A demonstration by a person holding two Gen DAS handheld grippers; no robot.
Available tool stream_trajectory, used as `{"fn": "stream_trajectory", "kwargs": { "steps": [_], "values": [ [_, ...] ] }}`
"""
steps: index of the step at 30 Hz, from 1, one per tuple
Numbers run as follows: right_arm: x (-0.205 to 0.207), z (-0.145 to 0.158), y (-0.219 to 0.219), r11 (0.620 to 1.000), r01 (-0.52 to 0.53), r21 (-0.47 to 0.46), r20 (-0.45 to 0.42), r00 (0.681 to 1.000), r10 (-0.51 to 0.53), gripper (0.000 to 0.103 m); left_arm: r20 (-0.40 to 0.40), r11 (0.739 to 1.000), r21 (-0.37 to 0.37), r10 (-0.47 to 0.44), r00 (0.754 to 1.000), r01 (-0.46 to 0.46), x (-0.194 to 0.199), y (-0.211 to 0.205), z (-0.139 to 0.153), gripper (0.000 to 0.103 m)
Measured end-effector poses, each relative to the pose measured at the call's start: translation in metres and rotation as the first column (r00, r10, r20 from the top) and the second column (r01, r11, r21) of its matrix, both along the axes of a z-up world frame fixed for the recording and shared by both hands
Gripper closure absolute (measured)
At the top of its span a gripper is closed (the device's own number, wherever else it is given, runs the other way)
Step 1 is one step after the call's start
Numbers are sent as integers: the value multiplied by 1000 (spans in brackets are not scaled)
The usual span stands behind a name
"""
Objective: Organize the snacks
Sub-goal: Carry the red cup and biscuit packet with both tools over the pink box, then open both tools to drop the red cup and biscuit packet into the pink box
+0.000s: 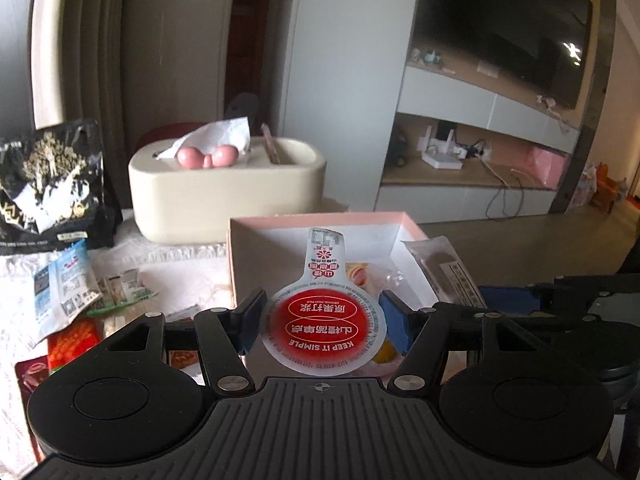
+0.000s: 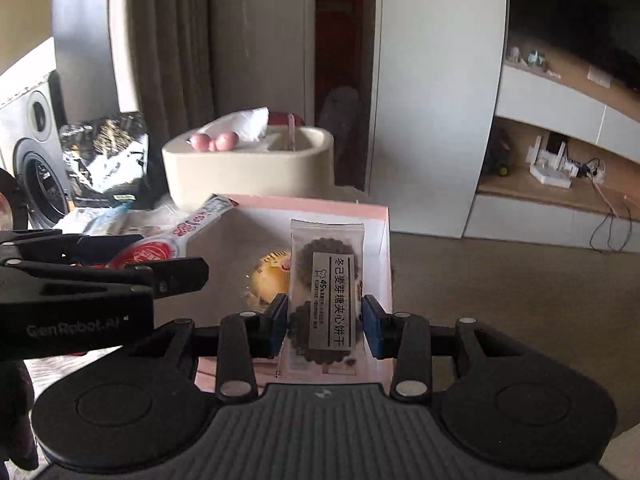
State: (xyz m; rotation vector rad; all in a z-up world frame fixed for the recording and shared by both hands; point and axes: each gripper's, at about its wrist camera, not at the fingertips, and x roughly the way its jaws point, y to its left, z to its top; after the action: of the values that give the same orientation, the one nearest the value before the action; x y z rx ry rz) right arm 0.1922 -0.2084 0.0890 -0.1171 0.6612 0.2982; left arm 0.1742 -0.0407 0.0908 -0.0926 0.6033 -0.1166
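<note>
Left gripper [image 1: 322, 322]: nearest the left wrist camera; jaws stand fairly wide, and the blue pads sit against the two sides of a jelly cup.
Jelly cup [image 1: 323, 330]: round, with a red lid printed "KEEP IT SIMPLE" and a long white pull tab pointing away from the camera; held above the near part of the pink box.
Right gripper [image 2: 325, 326]: nearest the right wrist camera; jaws drawn partway in, pads pressing both long edges of a biscuit packet.
Biscuit packet [image 2: 326, 300]: clear wrapper showing dark round biscuits and a white label; held upright over the box's right side.
Pink box [image 1: 320, 220]: open, pale pink walls with a white floor; stands on the table just in front of the tissue holder.
Box contents: a yellow-wrapped snack [image 2: 267, 280] lies on the floor of the box, partly hidden by the held packet.
Tissue holder [image 1: 226, 192]: cream, oval, with a pink bow and a tissue rising from its slot.
Loose snacks [image 1: 80, 292]: several packets lie on the white cloth to the left of the box.
Black bag [image 1: 50, 184]: stands upright behind the loose snacks, left of the tissue holder.
</note>
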Motion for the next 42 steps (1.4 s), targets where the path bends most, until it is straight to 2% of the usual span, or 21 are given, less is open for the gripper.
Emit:
{"fn": "stream_trajectory", "kwargs": {
  "steps": [4,8,13,18,20,22,23,24,26,27,28,29,31,33,35,37,38,40,42],
  "values": [
    [11,-13,-4,999,22,35,-54,998,-21,62,4,1000,-15,-16,1000,16,5,3,-8,35],
    [12,-19,-8,998,25,51,-77,997,-21,61,-25,1000,-16,-9,1000,9,10,3,-15,35],
    [11,-17,-8,998,37,51,-73,997,-34,60,-39,999,-40,-21,999,19,12,6,-18,35],
    [8,-11,-4,998,58,21,-52,997,-57,60,-52,998,-27,-53,997,51,12,8,-23,35],
    [6,-8,-3,998,61,16,-47,997,-61,59,-63,998,12,-63,996,64,12,7,-27,35],
    [6,-7,1,998,63,0,-47,997,-63,58,-50,985,115,-121,991,126,7,-3,-31,35],
    [5,-6,2,998,65,-9,-46,997,-66,58,-44,980,138,-138,990,142,4,-5,-33,35],
    [5,-6,4,998,69,-16,-44,997,-69,58,-34,983,112,-142,989,145,1,-3,-33,35],
    [4,-2,6,997,75,-18,-36,997,-75,58,18,990,-47,-132,991,133,-3,15,-30,34],
    [3,0,8,997,80,-11,-27,996,-80,58,48,988,-90,-118,992,122,-6,22,-28,35],
    [1,5,6,996,94,12,-6,996,-94,57,83,988,-106,-104,991,112,-8,27,-25,37],
    [1,7,7,996,93,13,-1,996,-93,53,91,989,-89,-110,990,118,-9,29,-23,37],
    [-1,12,12,997,82,3,18,996,-82,53,67,987,-73,-140,988,145,-7,33,-20,37],
    [-1,16,20,997,75,-9,31,997,-75,53,98,984,-128,-116,988,128,-12,47,-15,37],
    [-2,19,26,997,71,-1,42,997,-71,53,160,966,-249,-34,987,73,-23,76,-7,37],
    [-3,23,35,998,54,19,44,998,-55,53,176,944,-331,49,983,12,-34,109,-1,37],
    [-4,24,40,999,35,26,38,999,-36,53,173,941,-336,93,981,-29,-40,125,2,37],
    [-7,23,53,1000,-8,26,26,1000,7,53,137,943,-302,190,972,-142,-52,157,3,37],
    [-10,18,71,998,-67,19,8,998,67,53,83,927,-286,275,958,-241,-65,190,-3,38]
  ]
}}
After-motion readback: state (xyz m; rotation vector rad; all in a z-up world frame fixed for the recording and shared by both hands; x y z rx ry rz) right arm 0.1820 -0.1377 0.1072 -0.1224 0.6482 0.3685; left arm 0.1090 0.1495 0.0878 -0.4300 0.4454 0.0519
